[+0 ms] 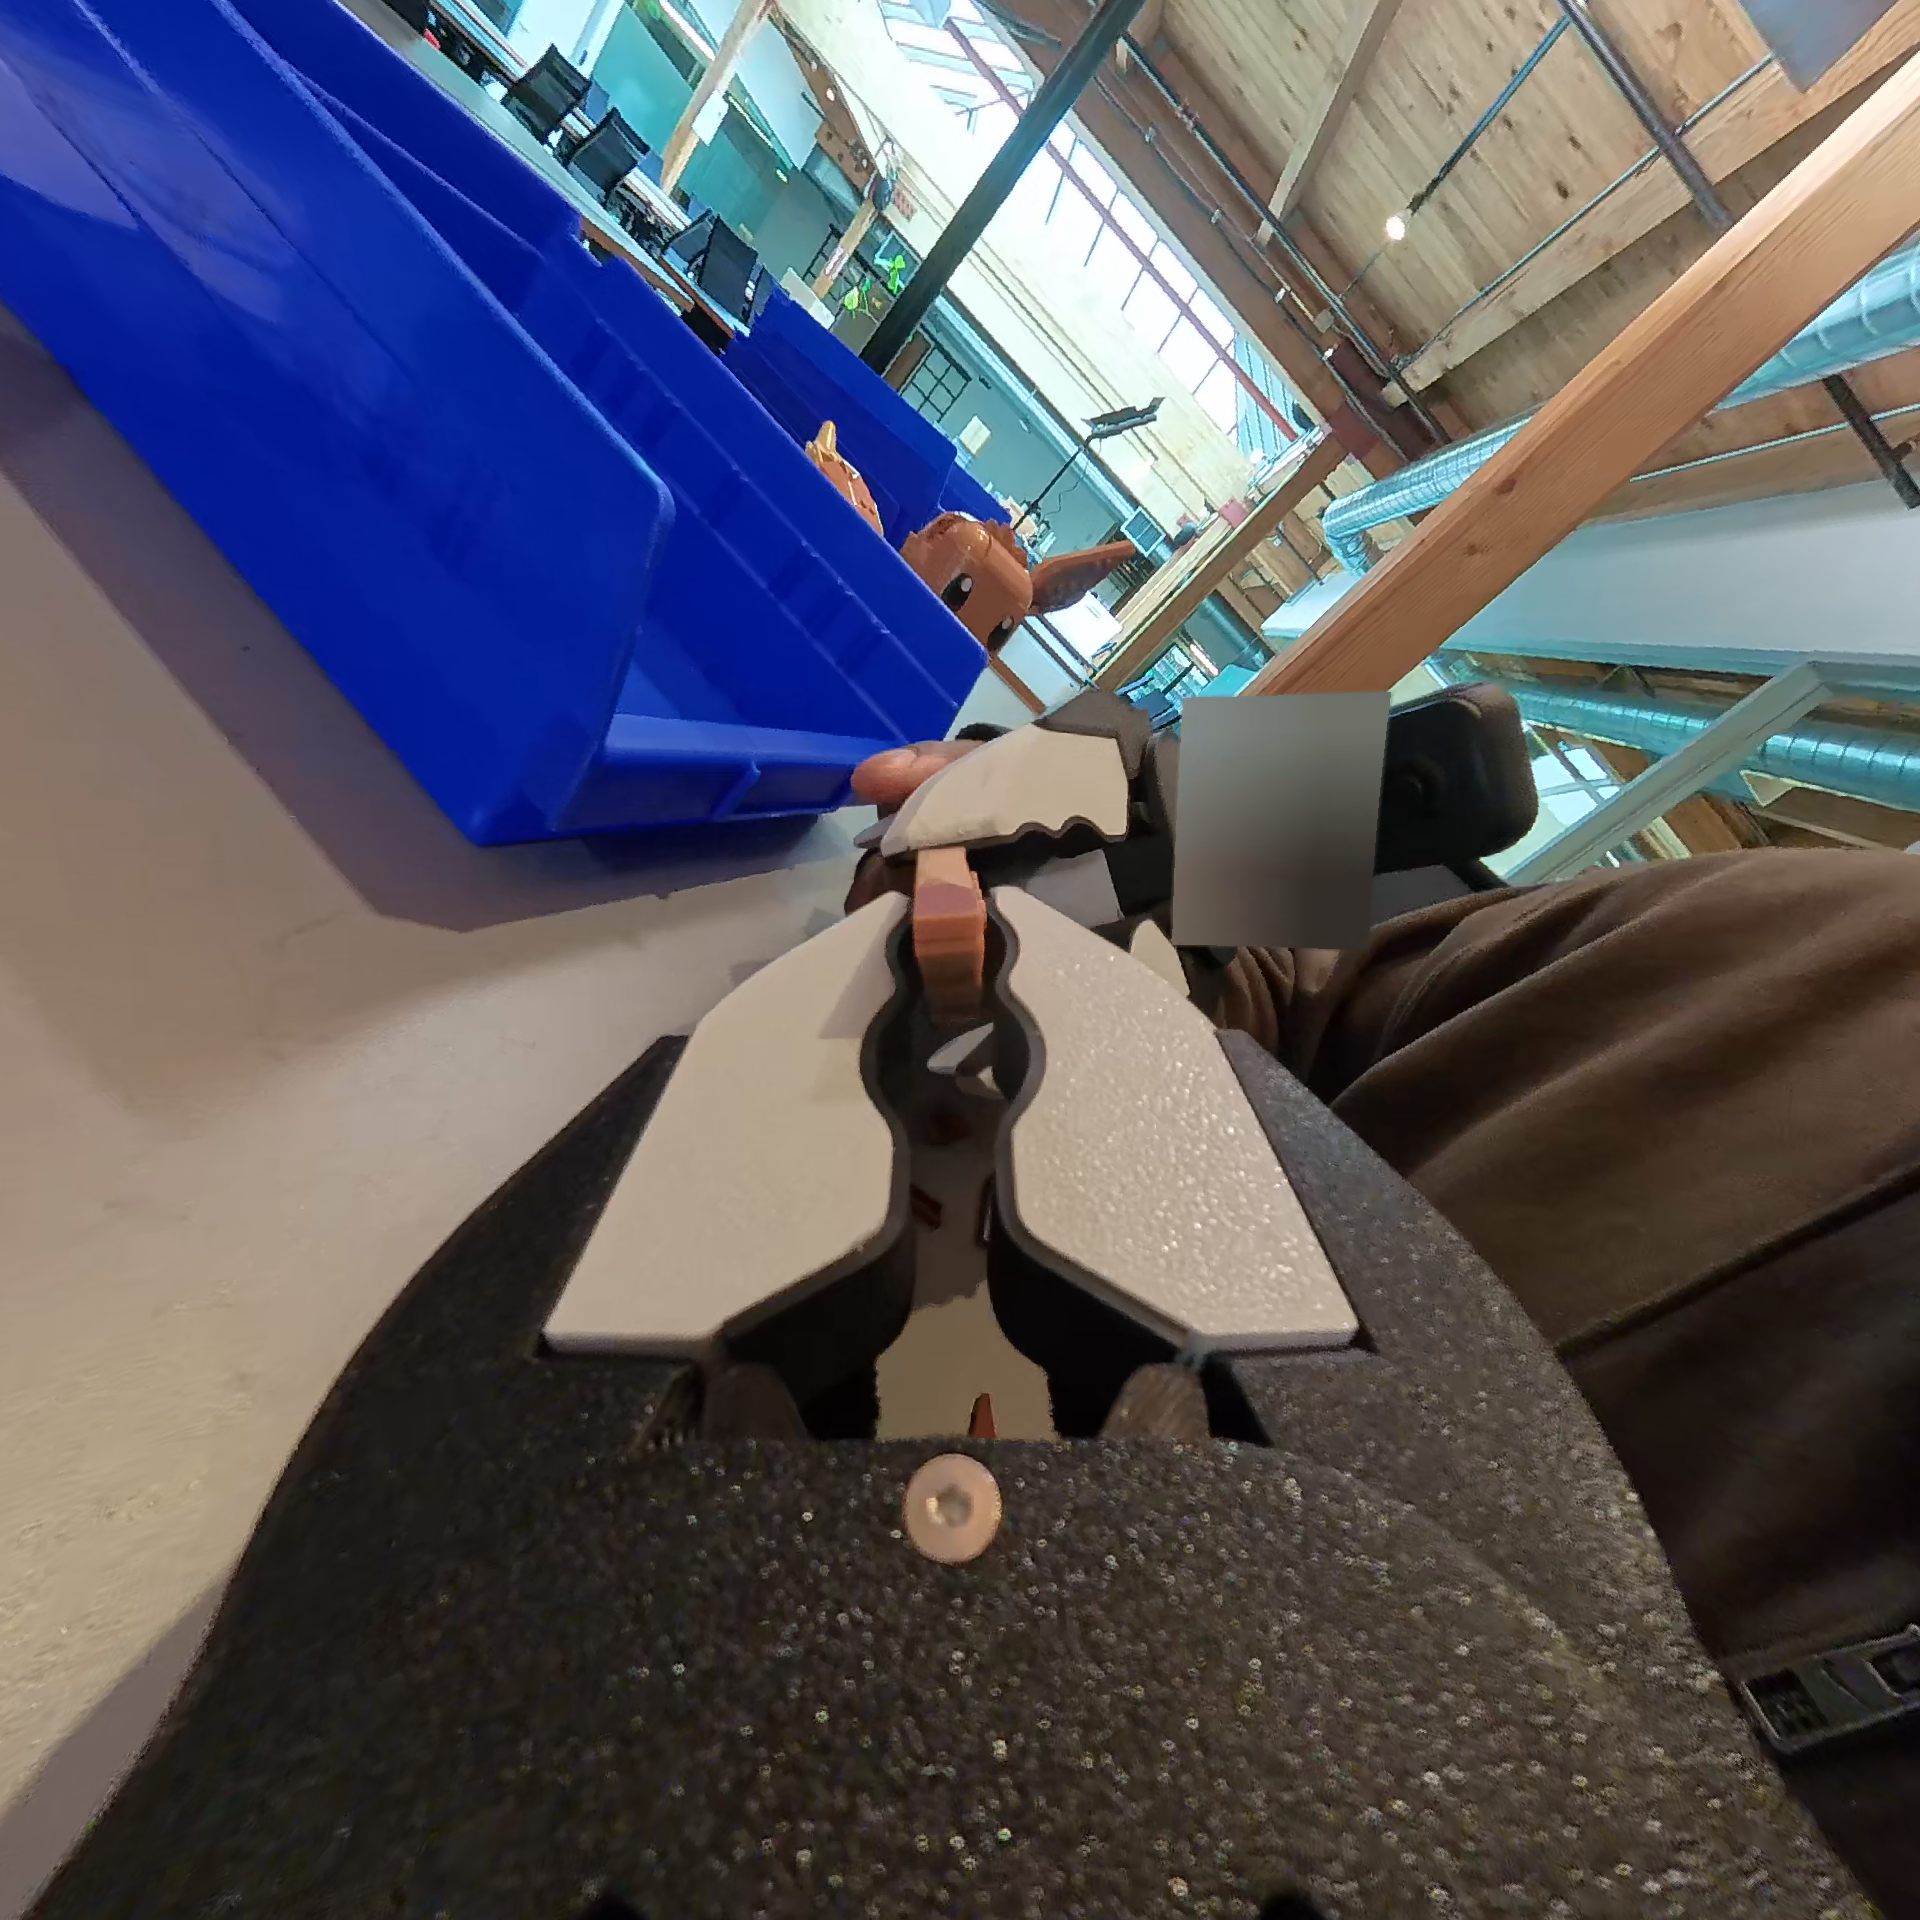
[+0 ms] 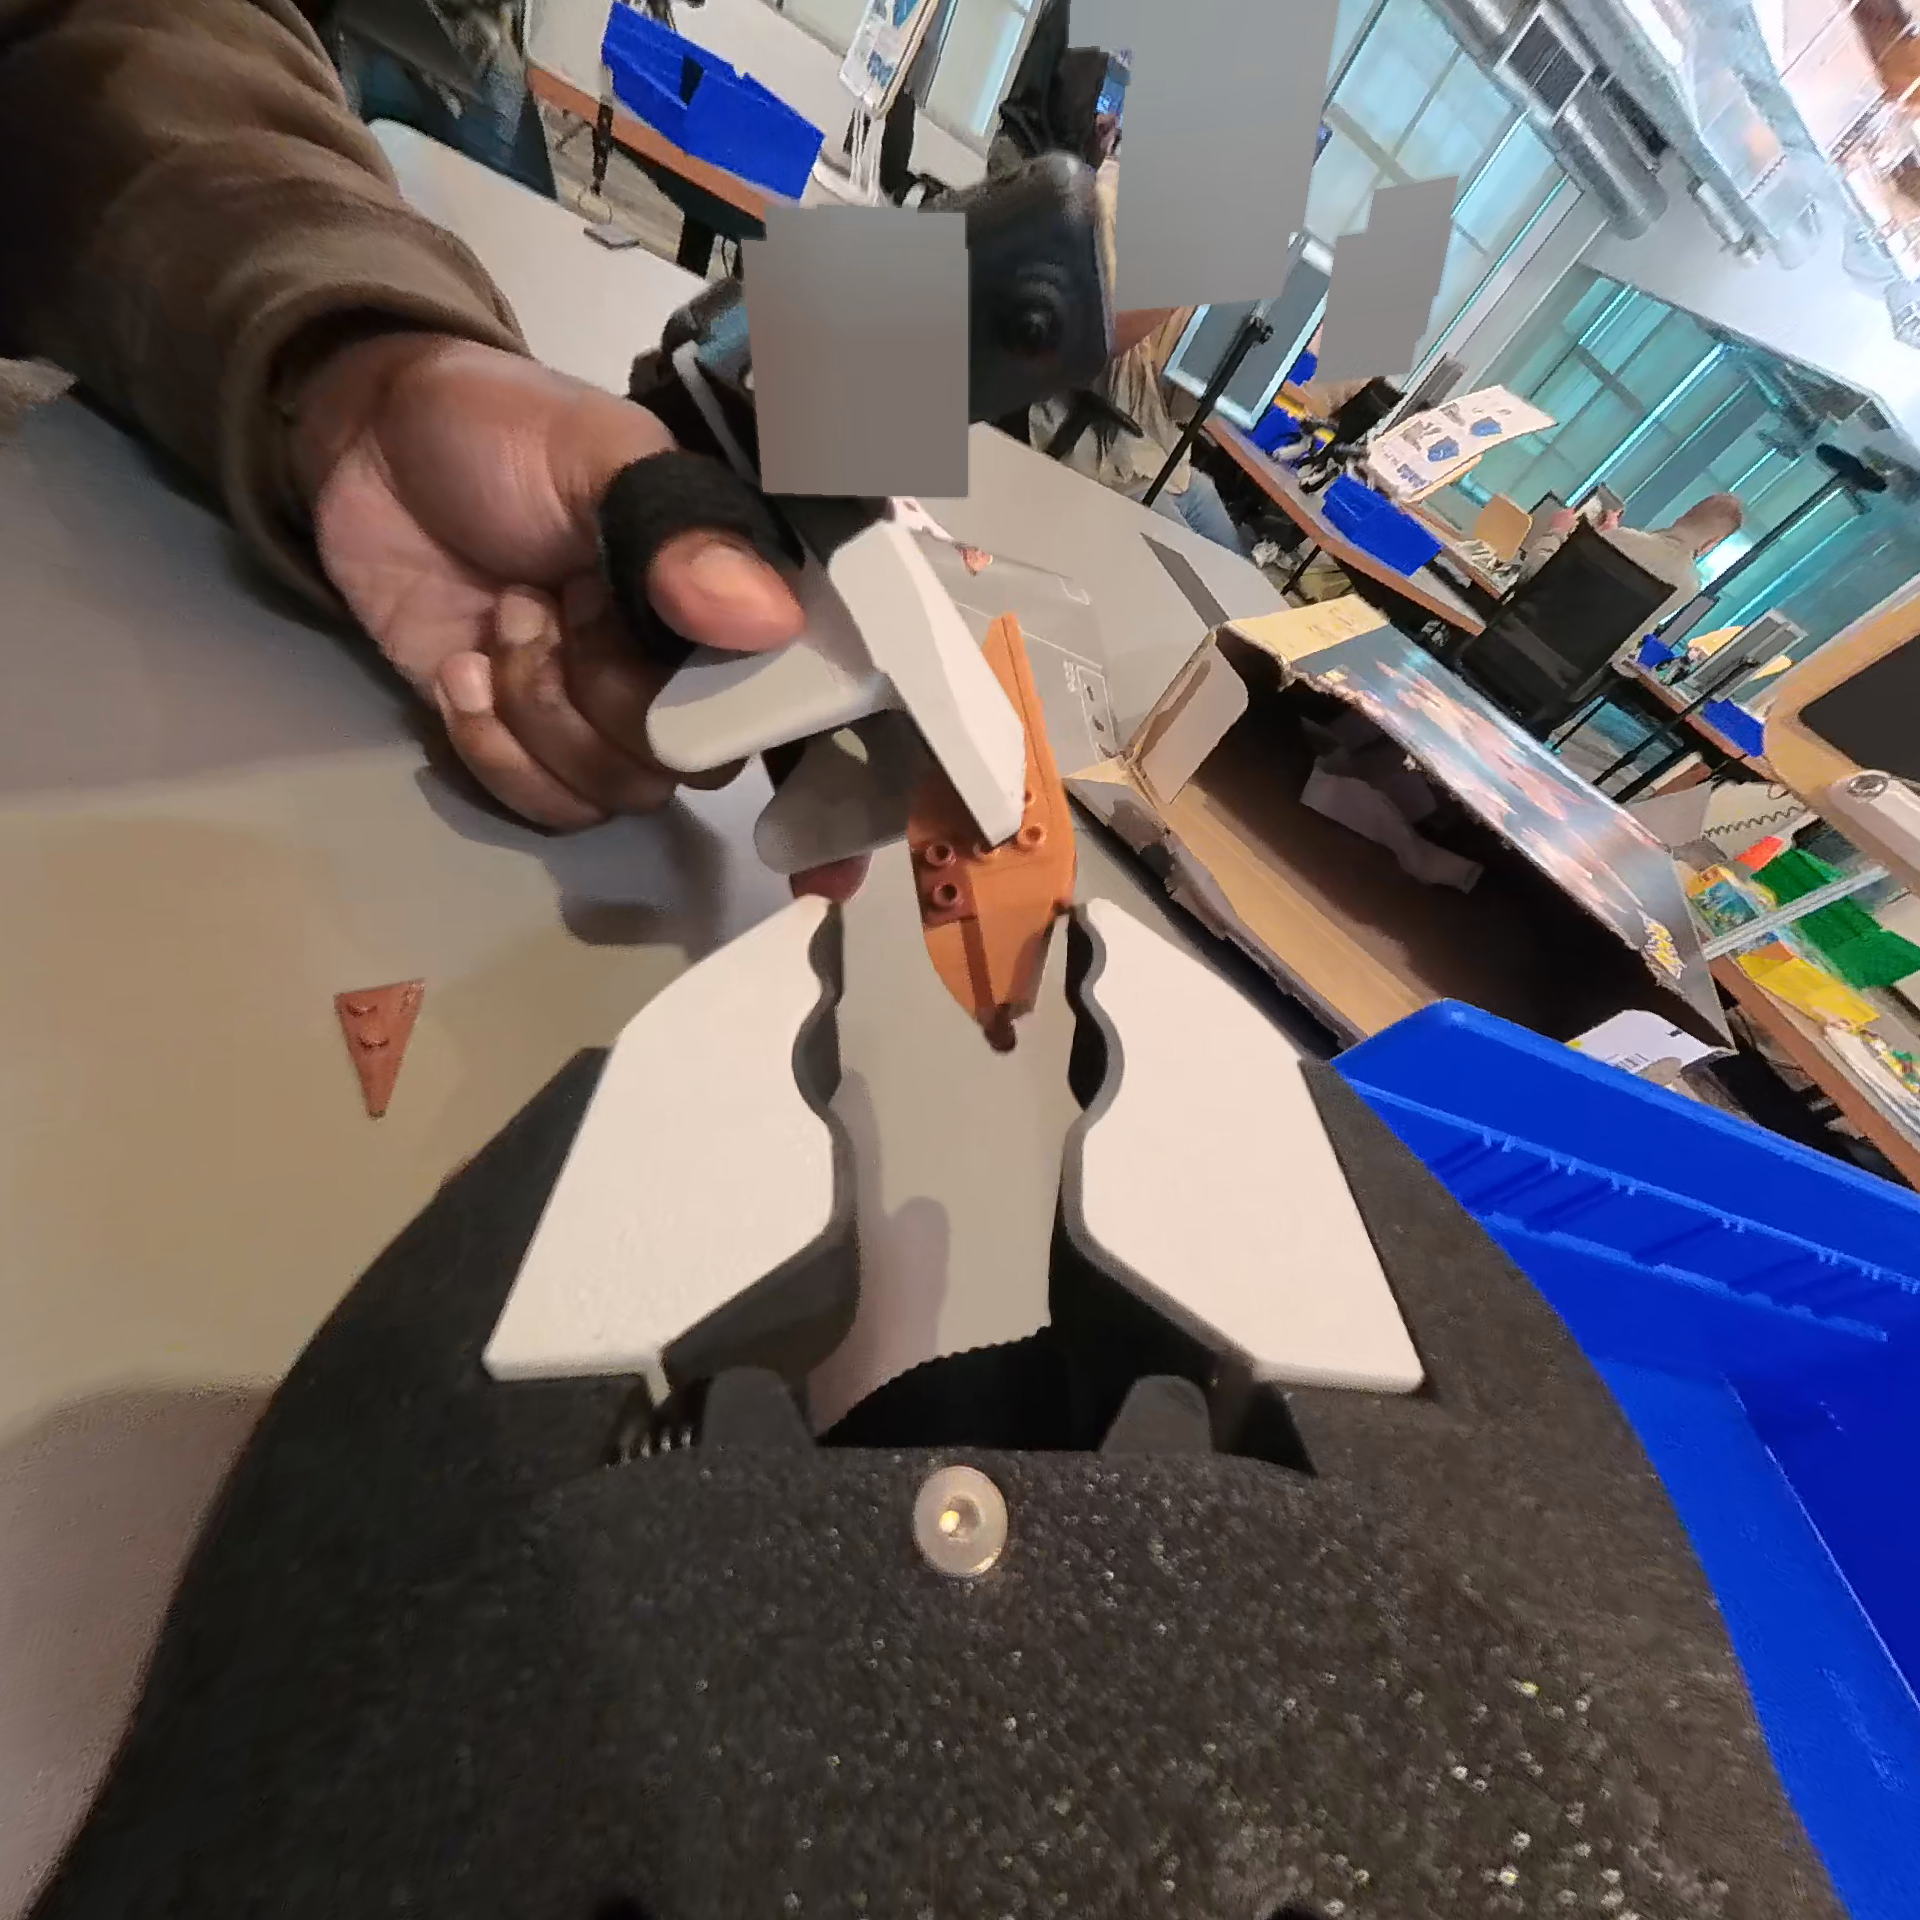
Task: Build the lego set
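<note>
My left gripper (image 1: 948, 940) clamps the brown brick piece (image 2: 997, 894); my right gripper (image 2: 951, 971) stands spread around its tip, not gripping.

The left gripper (image 1: 948, 940) has its 2 fingers clamped on a thin brown brick piece (image 1: 945, 935), pads pressing both faces. The right gripper (image 2: 951, 971) stands spread (the same piece sits between its fingers, unpressed). A bare hand (image 2: 499, 582) in a brown sleeve (image 2: 197, 197) grips the left gripper's handle.

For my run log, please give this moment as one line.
left gripper: shut on orange brick wedge assembly | right gripper: open around wedge tip | blue plastic bin beside
</note>
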